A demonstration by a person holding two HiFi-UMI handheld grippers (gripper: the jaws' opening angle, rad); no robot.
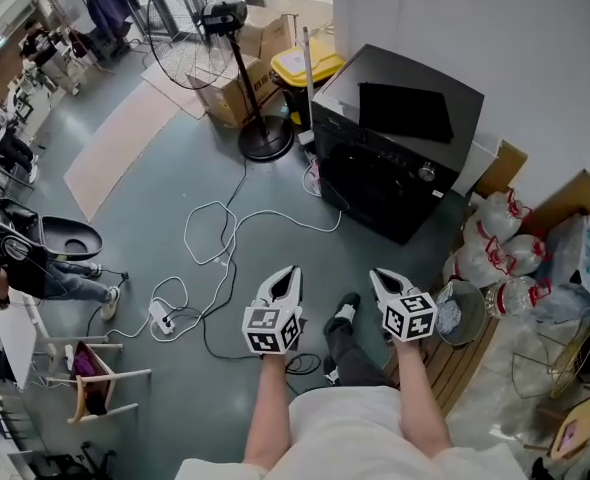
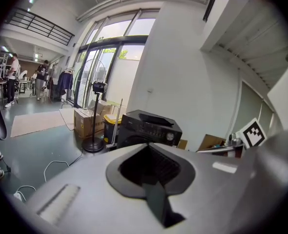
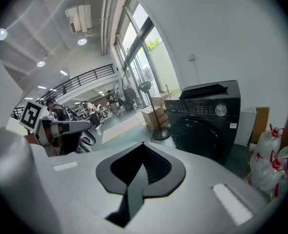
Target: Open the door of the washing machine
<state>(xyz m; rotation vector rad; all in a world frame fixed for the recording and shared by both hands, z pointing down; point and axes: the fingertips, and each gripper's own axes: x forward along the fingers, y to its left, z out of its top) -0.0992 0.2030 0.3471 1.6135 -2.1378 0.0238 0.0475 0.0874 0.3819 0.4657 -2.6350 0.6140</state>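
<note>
No word, brand or number can be read anywhere. The left claw (image 1: pixel 291 272) and the right claw (image 1: pixel 377 274) each carry a cube (image 1: pixel 272 329) behind the tips. Its faces show black-and-white square patterns, which are codes and not letters. Ahead of the right claw, the washing machine (image 3: pixel 207 130) bears a small white sticker (image 3: pixel 233 126) at the upper right of its front and pale marks along its control panel (image 3: pixel 202 107). Both are too small to read.

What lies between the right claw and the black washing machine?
Bare grey floor in the head view, from right claw to black washing machine.
</note>
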